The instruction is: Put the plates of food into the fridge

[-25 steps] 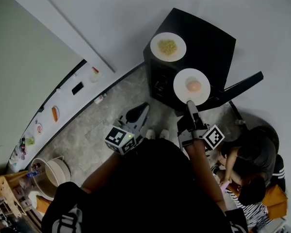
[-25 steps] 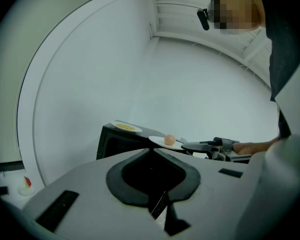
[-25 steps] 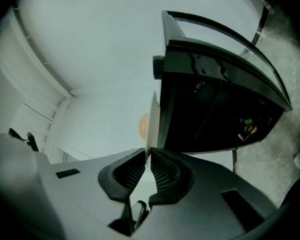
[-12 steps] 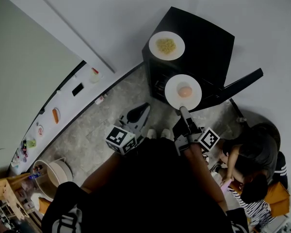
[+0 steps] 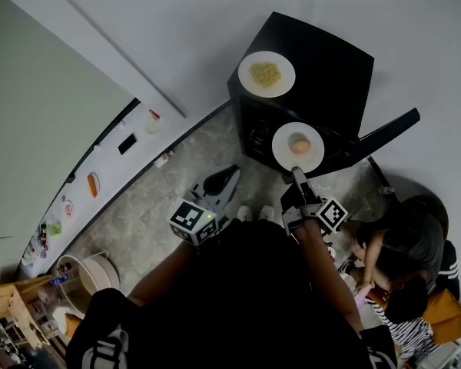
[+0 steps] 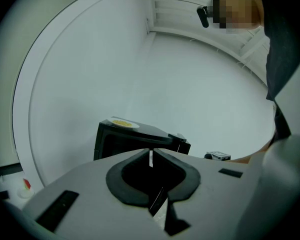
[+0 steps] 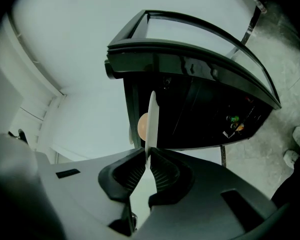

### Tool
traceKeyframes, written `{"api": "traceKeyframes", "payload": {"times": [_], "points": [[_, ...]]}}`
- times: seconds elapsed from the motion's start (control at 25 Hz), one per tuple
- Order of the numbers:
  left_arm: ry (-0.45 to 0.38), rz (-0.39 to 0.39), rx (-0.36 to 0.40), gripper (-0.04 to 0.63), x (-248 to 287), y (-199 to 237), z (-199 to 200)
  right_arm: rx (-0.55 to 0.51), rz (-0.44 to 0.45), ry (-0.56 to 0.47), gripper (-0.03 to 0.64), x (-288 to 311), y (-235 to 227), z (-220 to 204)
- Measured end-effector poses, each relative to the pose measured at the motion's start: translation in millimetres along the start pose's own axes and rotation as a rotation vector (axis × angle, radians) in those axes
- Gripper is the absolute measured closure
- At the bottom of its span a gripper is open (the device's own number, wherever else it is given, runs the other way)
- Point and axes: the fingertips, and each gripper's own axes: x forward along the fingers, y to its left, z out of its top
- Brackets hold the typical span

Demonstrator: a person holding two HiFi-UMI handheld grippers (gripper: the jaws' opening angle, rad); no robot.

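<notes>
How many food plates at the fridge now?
2. A plate of yellow food on top of the fridge; a plate with a round orange item in the right gripper, before the open fridge. The counter dishes are too small to judge.

A mottled grey stone floor (image 5: 138,214) meets plain white walls (image 5: 177,21). A long white ledge (image 5: 111,160) runs along the left, and a pale round basin (image 5: 92,275) sits at its near end.
</notes>
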Motion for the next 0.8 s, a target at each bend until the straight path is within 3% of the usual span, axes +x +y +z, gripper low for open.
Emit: {"api": "traceKeyframes", "payload": {"times": [0.6,0.8], "points": [[0.028,0.009,0.016,0.557,13,15,0,0.041,-0.078,-0.103,0.572,33,-59,44],[0.021,0.009,-0.012,0.557,18,16,0,0.034,-0.107,-0.139,0.572,42,-80,61]]}}
